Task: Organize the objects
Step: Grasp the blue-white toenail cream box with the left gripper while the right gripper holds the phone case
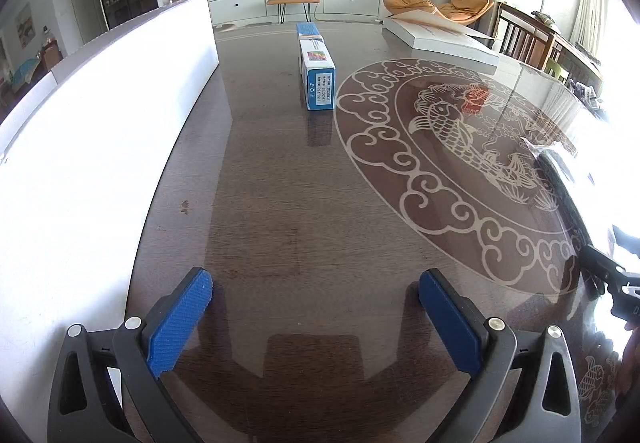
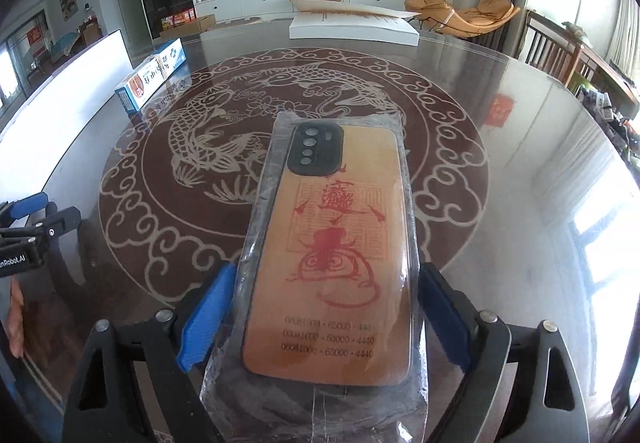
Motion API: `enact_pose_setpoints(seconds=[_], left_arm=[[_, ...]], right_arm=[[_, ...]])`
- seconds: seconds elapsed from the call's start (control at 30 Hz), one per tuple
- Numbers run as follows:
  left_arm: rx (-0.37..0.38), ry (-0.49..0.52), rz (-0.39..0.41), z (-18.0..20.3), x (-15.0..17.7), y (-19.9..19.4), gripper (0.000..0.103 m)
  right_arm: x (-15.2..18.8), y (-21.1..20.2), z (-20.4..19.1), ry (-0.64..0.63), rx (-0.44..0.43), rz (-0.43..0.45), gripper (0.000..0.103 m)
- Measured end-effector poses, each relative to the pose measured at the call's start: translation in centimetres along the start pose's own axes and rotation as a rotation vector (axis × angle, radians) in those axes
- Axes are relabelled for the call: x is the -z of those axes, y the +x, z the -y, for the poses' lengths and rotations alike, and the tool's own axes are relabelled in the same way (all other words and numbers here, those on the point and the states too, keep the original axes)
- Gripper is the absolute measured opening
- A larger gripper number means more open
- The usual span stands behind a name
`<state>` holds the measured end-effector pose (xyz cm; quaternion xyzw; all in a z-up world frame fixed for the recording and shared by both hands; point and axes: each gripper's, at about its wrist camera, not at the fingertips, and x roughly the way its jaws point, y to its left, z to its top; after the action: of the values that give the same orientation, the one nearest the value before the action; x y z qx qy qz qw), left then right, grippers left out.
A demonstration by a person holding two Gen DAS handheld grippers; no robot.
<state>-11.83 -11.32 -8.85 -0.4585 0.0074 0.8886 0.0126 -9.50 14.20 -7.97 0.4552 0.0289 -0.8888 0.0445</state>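
Between the right tongs, wrapped phone case clamped above the table, left tongs spread wide, holding nothing

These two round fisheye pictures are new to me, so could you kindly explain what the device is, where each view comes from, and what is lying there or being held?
No robot is involved: a person carries a two-finger gripper in each hand, and each has a camera looking forward along its blue fingers.

The left wrist view shows the left gripper open and empty above the dark table, which has a fish pattern. Ahead lies a blue and white box; a white board stands on the left.

The right wrist view shows the right gripper shut on a phone case, orange and wrapped in clear plastic. A flat white box lies at the far edge.
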Motion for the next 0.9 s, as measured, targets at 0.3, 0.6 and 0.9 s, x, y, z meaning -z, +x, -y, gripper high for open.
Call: enact_pose_setpoints(seconds=[0.3,0.6,0.9], left_arm=[[0.011,0.045,-0.046,0.7,-2.4,1.3,0.103],[-0.072,-0.056,-0.004,-0.7,-11.3,6.1,0.103],[-0.167,0.042,0.019,-0.1,-17.1,10.7,0.093]], right_arm=[[-0.3,0.3,0.8,0.032,0.018,-0.002,0.099],[-0.2,0.3,0.9,0.033,0.017,-0.002,0.1],[-0.2,0.4,0.7,0.038,0.004,0.0,0.101]])
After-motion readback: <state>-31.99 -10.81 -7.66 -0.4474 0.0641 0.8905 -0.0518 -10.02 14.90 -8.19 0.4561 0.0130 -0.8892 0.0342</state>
